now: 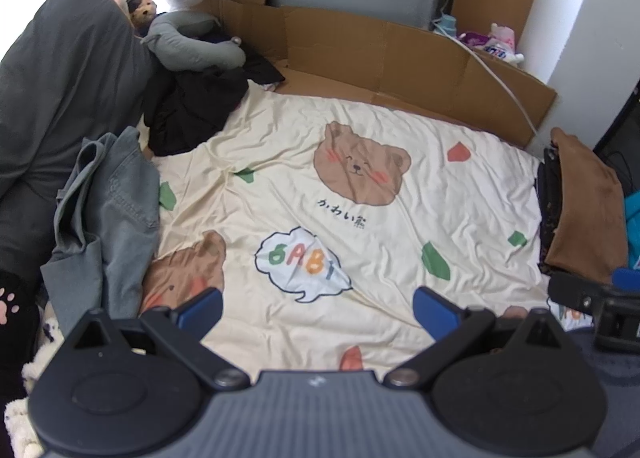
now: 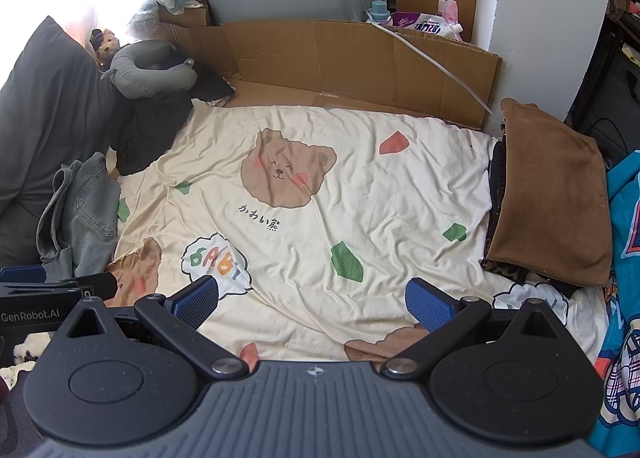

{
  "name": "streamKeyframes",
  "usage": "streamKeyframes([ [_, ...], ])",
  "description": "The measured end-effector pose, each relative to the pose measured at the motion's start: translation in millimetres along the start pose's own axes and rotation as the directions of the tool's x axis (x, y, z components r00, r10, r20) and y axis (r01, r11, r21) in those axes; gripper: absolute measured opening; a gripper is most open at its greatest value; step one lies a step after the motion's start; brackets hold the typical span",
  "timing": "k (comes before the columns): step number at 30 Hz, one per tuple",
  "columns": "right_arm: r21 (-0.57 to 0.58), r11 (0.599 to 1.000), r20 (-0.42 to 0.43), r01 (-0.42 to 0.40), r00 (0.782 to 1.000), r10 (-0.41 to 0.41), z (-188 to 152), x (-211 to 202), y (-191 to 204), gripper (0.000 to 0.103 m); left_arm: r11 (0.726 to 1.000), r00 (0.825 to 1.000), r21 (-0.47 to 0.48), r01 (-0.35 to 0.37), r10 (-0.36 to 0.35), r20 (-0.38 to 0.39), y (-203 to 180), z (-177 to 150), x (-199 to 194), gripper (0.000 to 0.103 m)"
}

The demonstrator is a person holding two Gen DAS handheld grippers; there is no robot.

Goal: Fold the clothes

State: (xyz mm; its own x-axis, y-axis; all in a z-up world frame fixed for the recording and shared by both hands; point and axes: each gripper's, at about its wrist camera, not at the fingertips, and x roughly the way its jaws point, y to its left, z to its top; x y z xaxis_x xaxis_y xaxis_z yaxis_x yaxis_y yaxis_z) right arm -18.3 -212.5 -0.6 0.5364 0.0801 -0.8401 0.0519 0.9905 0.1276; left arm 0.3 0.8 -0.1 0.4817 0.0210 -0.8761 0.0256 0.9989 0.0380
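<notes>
Meanwhile both grippers (image 1: 318, 308) (image 2: 312, 304) gape empty; grey jeans (image 1: 108, 214) lie crumpled, unfolded.

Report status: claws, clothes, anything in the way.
Left claw open, empty. Right claw open, empty. Grey jeans heaped at left, unfolded; brown folded stack at right. Bear sheet between, nothing blocking.

Grey denim garment (image 1: 108, 214) crumpled in heap at left edge of bed sheet (image 1: 360, 218). Black garment (image 1: 192, 114) bunched at far-left corner. Brown folded garment (image 2: 552, 194) flat on patterned pile at right edge.
</notes>
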Motion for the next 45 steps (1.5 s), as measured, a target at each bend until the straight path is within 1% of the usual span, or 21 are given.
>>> streamKeyframes([
  [7,0.002,1.000,0.000,-0.003,1.000,0.003,0.5,-0.3,0.1,0.102,1.000,1.000,-0.016,0.020,-0.021,-0.017,6.3,1.7,1.7,0.102],
  [14,0.017,1.000,-0.001,-0.011,1.000,0.011,0.6,-1.1,-1.1,0.102,0.999,1.000,-0.026,0.019,-0.019,0.007,2.7,-4.6,0.6,0.102],
  [18,0.018,1.000,-0.002,-0.007,1.000,0.008,1.5,2.0,-1.2,0.102,0.999,0.999,-0.036,0.035,-0.035,-0.009,3.4,-1.7,3.5,0.102],
  [26,0.014,1.000,0.000,-0.007,1.000,0.007,1.2,0.8,0.0,0.103,1.000,1.000,-0.004,0.023,-0.023,-0.002,0.8,-1.0,1.3,0.102],
  [30,0.015,1.000,0.000,-0.011,1.000,0.011,1.5,1.0,-1.1,0.102,0.999,0.999,-0.017,0.038,-0.038,-0.003,2.9,0.0,1.0,0.102],
  [35,0.013,1.000,0.001,-0.011,1.000,0.011,1.1,1.1,-2.0,0.102,1.000,1.000,-0.027,0.001,0.000,0.014,4.7,0.6,-1.9,0.103],
  [42,0.013,1.000,0.002,-0.008,1.000,0.008,1.4,0.6,-0.4,0.103,0.999,1.000,-0.034,0.010,-0.009,0.003,7.0,2.1,-0.3,0.103],
  [45,0.014,1.000,0.006,0.011,1.000,-0.011,1.2,0.6,-0.4,0.103,0.999,1.000,-0.031,-0.007,0.008,0.006,6.1,0.8,-0.8,0.103],
])
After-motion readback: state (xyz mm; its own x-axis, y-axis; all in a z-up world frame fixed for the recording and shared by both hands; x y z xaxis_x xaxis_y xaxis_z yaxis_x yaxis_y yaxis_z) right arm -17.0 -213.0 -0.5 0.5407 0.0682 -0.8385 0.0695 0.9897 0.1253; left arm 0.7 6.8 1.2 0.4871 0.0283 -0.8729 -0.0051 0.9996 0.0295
